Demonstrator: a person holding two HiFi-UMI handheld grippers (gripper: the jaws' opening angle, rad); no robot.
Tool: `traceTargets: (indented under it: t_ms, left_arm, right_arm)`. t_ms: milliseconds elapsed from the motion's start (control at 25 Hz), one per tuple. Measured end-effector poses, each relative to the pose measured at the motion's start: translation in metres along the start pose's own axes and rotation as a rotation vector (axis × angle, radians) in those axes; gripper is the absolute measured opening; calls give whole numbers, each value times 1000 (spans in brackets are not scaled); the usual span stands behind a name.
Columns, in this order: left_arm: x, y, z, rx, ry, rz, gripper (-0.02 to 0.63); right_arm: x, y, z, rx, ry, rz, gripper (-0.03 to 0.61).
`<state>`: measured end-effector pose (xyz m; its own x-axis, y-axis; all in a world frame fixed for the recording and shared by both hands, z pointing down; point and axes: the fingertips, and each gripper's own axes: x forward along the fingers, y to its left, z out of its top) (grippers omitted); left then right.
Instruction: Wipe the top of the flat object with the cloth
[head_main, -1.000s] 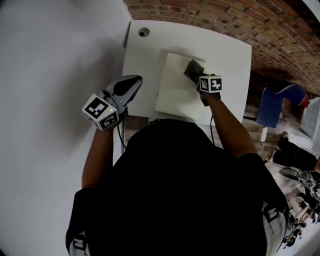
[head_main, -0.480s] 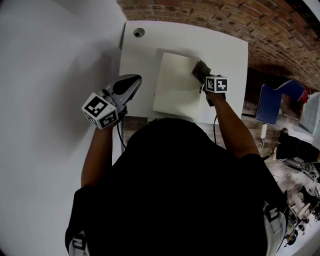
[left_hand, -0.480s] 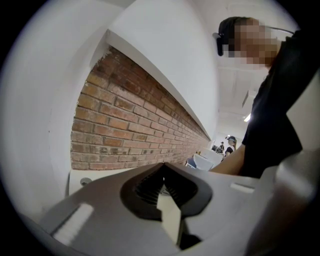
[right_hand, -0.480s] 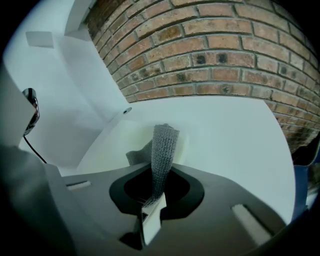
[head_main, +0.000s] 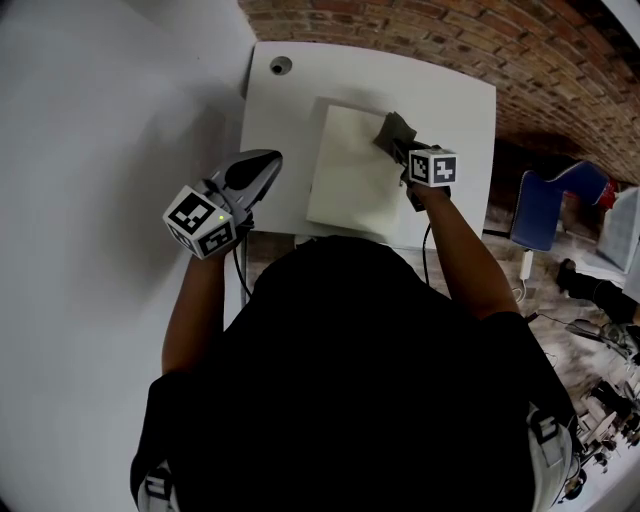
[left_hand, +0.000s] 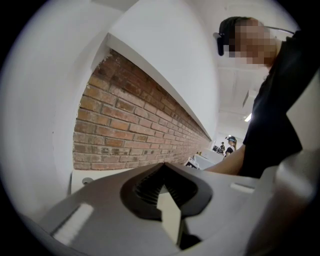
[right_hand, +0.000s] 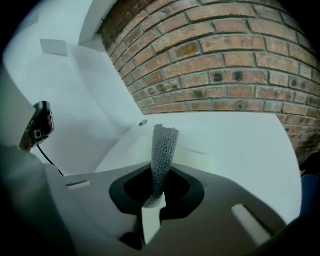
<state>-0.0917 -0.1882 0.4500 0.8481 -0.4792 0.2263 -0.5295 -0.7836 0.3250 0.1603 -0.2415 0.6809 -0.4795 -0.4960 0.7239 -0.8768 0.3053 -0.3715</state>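
Right gripper (head_main: 404, 150) is clamped on the grey cloth (head_main: 392, 129). The white table (head_main: 275, 130) butts against a brick wall (head_main: 500, 50). The flat cream board (head_main: 345, 170) lies mid-table with bare margin all round, and the cloth sits at its far right corner. Left gripper (head_main: 258, 165), jaws together on nothing, hangs at the table's left edge, and a small grommet (head_main: 281, 65) marks the far left corner.
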Motion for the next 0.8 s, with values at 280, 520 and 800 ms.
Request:
traceTargets:
  t_ms: [280, 520, 800]
  left_arm:
    - [-9, -5, -4, -4, 3, 12, 2]
    - [-20, -6, -6, 0, 5, 24, 2]
    - [-26, -7, -11, -2, 11, 28, 2]
  right_arm:
    - [11, 90, 21, -92, -20, 160, 15]
    - [29, 142, -1, -149, 40, 245, 15]
    - [60, 176, -41, -185, 146, 305, 15]
